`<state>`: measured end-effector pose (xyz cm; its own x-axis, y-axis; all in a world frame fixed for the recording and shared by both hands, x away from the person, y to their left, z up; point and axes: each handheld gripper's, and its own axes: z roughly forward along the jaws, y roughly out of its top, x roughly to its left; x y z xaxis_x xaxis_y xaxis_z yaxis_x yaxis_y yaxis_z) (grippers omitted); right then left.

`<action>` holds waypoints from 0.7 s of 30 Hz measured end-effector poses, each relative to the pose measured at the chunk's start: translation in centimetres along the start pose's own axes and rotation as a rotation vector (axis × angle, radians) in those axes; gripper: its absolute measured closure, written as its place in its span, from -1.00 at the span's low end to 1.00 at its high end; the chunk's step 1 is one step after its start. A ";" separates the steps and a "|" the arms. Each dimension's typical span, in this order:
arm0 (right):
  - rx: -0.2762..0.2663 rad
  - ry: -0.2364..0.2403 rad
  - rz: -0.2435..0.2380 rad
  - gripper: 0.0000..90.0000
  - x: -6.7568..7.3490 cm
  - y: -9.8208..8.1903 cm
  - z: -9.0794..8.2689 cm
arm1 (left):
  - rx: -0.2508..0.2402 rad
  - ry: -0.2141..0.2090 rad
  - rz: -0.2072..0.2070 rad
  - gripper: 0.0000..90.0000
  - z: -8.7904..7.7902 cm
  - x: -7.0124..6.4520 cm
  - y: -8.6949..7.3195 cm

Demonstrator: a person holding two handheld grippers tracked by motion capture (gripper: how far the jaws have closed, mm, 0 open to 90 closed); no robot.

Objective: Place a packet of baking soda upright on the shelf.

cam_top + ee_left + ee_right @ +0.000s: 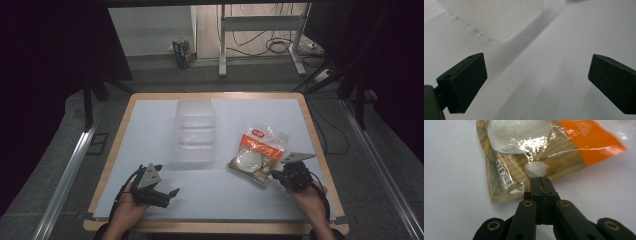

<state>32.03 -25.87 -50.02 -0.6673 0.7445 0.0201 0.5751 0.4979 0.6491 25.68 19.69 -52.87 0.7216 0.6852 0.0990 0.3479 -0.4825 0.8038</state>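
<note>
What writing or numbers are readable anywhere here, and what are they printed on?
"200" followed by a character I cannot make out: black print running along the edge strip of the snack bag, beside the shut right tongs.
Characters before "200" on that strip: too blurred to read.
Red label at the bag's top corner: too small to read.
Clear plastic container: no writing visible.
</note>
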 end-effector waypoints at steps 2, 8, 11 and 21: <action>0.022 0.004 0.000 0.97 0.1 0.0 0.7 | 0.002 0.000 0.003 -0.95 0.0 0.0 0.0; 0.046 0.028 0.023 0.97 -0.1 0.0 1.7 | 0.002 -0.001 0.004 -0.95 0.1 -0.1 0.0; 0.038 0.041 0.026 0.97 -0.1 -0.1 1.7 | 0.002 -0.001 0.004 -0.95 0.1 -0.1 0.0; 0.042 0.143 0.019 0.97 1.1 -0.1 2.2 | 0.007 0.000 0.008 -0.95 0.2 -0.1 0.1</action>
<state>32.30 -24.13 -51.72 -0.7150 0.6845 0.1418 0.6052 0.5047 0.6156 25.72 19.48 -52.95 0.7247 0.6810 0.1052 0.3464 -0.4921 0.7986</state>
